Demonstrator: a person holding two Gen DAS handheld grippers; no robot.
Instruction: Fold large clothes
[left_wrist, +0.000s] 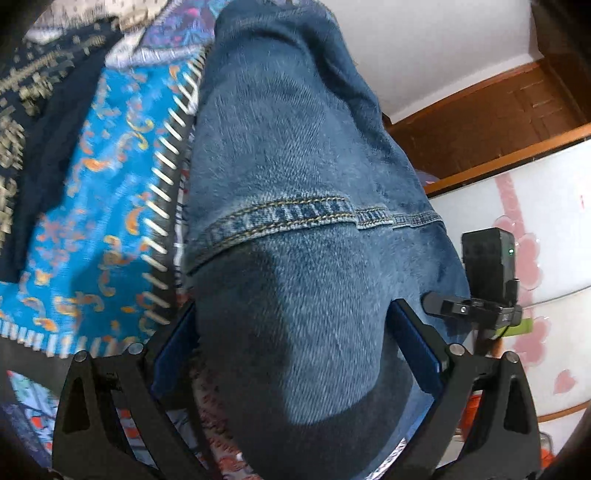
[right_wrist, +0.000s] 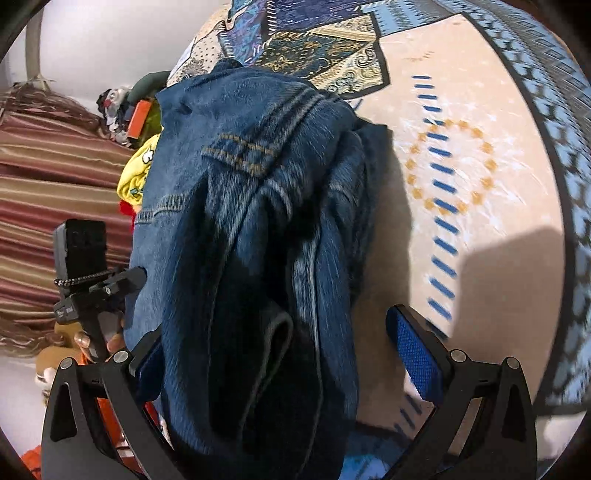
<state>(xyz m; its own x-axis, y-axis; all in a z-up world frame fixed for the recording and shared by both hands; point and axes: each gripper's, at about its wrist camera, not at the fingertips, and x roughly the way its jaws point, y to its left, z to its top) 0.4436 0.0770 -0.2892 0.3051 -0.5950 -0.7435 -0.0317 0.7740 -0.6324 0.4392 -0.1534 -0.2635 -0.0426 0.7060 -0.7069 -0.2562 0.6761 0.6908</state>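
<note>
A pair of blue denim jeans (left_wrist: 295, 184) fills the left wrist view, with a stitched hem seam across the middle. My left gripper (left_wrist: 295, 343) has its jaws wide apart, and a thick bunch of the denim sits between its blue pads (left_wrist: 417, 350). In the right wrist view the jeans (right_wrist: 251, 221) hang bunched and creased. My right gripper (right_wrist: 273, 354) is also spread wide; denim lies over the left pad, while the right pad (right_wrist: 413, 354) stands bare and apart from the cloth.
A patterned bedspread (left_wrist: 92, 192) in blue, orange and dark patches lies under the jeans, cream with blue dashes in the right wrist view (right_wrist: 480, 184). A pile of other clothes (right_wrist: 136, 147) and a striped curtain (right_wrist: 44, 192) sit left. A white wardrobe (left_wrist: 535, 240) stands right.
</note>
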